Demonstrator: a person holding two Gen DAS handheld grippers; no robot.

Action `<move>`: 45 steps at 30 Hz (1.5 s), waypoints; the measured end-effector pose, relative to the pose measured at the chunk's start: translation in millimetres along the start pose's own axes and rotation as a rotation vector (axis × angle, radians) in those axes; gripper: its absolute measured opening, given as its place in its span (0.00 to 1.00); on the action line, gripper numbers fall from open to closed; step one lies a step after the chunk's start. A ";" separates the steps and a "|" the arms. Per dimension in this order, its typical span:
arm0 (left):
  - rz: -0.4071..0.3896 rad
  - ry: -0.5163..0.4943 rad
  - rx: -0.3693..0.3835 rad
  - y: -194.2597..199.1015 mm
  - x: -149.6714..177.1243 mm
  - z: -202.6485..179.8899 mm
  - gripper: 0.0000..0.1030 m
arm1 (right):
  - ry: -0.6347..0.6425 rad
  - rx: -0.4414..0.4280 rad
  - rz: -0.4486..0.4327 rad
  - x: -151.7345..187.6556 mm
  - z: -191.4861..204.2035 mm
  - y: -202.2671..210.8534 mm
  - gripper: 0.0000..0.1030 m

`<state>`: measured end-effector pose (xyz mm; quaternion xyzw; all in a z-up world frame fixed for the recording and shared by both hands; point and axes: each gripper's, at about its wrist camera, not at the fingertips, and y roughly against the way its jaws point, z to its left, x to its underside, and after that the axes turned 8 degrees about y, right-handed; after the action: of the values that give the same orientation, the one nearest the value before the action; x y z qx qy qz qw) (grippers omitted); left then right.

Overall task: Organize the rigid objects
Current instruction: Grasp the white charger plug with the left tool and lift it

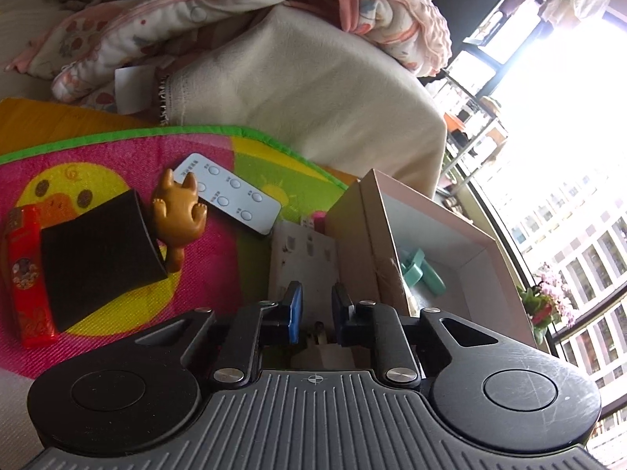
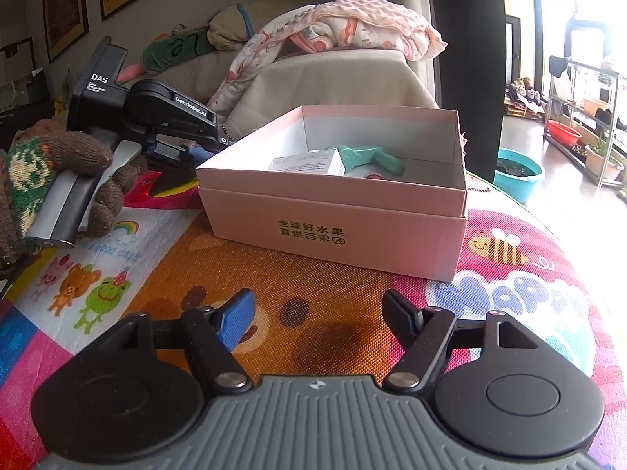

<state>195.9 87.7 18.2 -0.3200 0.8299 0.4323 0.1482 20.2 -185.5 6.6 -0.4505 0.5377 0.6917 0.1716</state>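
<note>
A pink cardboard box [image 2: 337, 231] stands on the colourful mat; it also shows in the left wrist view [image 1: 364, 235]. Inside lie a teal tool [image 2: 372, 156] and a small white carton [image 2: 309, 164]. My left gripper [image 1: 316, 305] is shut on a white power strip [image 1: 301, 258], held beside the box's outer wall. On the mat to its left lie a white remote [image 1: 231, 196], a brown bear figurine [image 1: 178, 215], a black block [image 1: 98, 258] and a red lighter [image 1: 27, 274]. My right gripper [image 2: 317, 309] is open and empty over the mat, short of the box.
A cream sofa arm [image 1: 313, 90] with a pink blanket [image 2: 352, 31] rises behind the mat. The other hand, in a knitted sleeve [image 2: 51, 172], holds the left gripper body [image 2: 156, 113] left of the box. A teal basin [image 2: 517, 172] sits on the floor.
</note>
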 end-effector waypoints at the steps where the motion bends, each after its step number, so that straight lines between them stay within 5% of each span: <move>1: 0.007 -0.017 0.008 -0.1 1.7 -1.3 0.16 | -0.003 -0.001 0.001 0.2 -0.4 -0.2 0.70; 14: 0.126 -0.103 0.115 60.1 71.9 19.9 0.14 | -0.006 -0.007 0.009 0.2 -1.1 -1.1 0.70; 23: -0.226 -0.346 -0.104 152.5 135.2 -37.7 0.17 | -0.002 0.000 0.024 -1.3 0.3 -4.3 0.70; 34: -0.278 -0.505 -0.306 108.5 185.0 -74.1 0.22 | -0.024 0.019 0.001 0.6 -1.9 -1.3 0.70; 45: -0.243 -0.524 -0.273 104.7 192.8 -75.2 0.24 | -0.028 0.013 -0.003 1.8 -2.0 0.3 0.70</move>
<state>-15.7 -6.9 26.5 -0.3114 0.6537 0.5864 0.3631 19.8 -187.8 5.3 -0.4405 0.5391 0.6941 0.1831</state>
